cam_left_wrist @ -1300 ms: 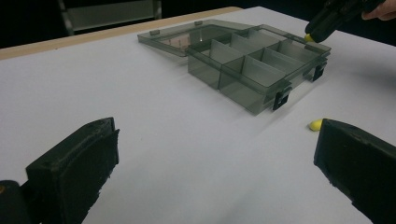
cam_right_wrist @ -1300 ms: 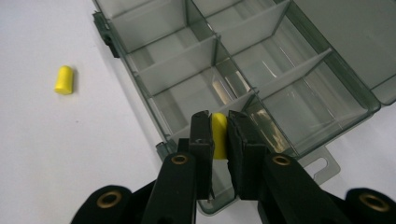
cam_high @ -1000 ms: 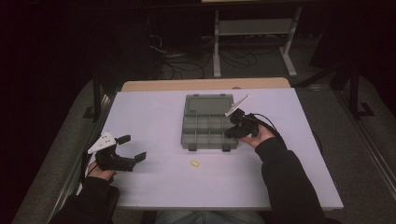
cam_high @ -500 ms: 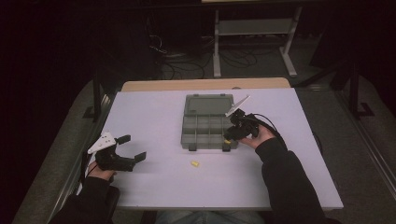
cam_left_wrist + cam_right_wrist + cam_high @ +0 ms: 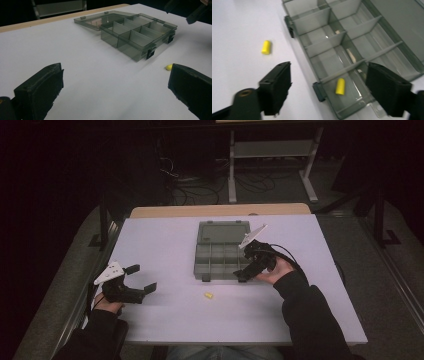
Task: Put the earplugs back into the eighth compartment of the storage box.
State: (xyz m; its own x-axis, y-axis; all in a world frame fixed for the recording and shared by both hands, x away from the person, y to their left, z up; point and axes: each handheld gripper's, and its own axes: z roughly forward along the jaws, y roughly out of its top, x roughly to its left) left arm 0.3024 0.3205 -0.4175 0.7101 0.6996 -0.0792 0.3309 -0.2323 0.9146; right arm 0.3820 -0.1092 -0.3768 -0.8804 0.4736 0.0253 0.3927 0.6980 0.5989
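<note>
Now lying loose in a corner compartment of the organiser box (image 5: 362, 47): one yellow plug (image 5: 340, 86), between and just beyond the right gripper (image 5: 337, 85)'s jaws, untouched by either.

Just been opening, those jaws, wide apart now with nothing gripped, hovering over the box's near edge. Second yellow plug (image 5: 266, 47) out on the white table (image 5: 239, 37), beyond the left-hand jaw in the right gripper view. Left gripper (image 5: 115, 85) spread wide too, holding nothing, that same plug just past its right-hand jaw.
</note>
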